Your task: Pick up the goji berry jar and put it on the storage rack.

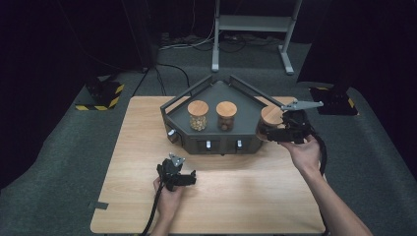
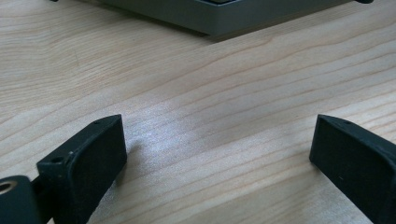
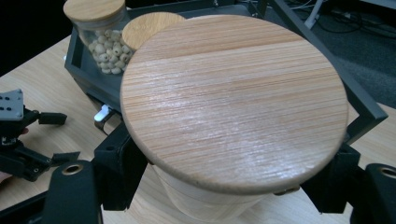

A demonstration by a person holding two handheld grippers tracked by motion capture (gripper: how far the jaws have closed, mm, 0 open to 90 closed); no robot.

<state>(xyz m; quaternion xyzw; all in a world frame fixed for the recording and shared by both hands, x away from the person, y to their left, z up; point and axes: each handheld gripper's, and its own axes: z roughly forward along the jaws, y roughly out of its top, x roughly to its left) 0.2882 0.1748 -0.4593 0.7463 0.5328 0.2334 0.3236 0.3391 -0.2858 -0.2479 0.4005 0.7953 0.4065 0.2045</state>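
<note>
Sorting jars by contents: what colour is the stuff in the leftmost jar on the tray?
Pale cream, bead-like pieces in the leftmost jar, clearest in the right gripper view.

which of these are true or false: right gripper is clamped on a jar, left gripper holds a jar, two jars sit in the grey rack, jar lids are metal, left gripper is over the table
1. The right gripper is clamped on a jar. True.
2. The left gripper holds a jar. False: its jaws stand open with nothing between them.
3. Two jars sit in the grey rack. True.
4. The jar lids are metal. False: they are wooden.
5. The left gripper is over the table. True.
</note>
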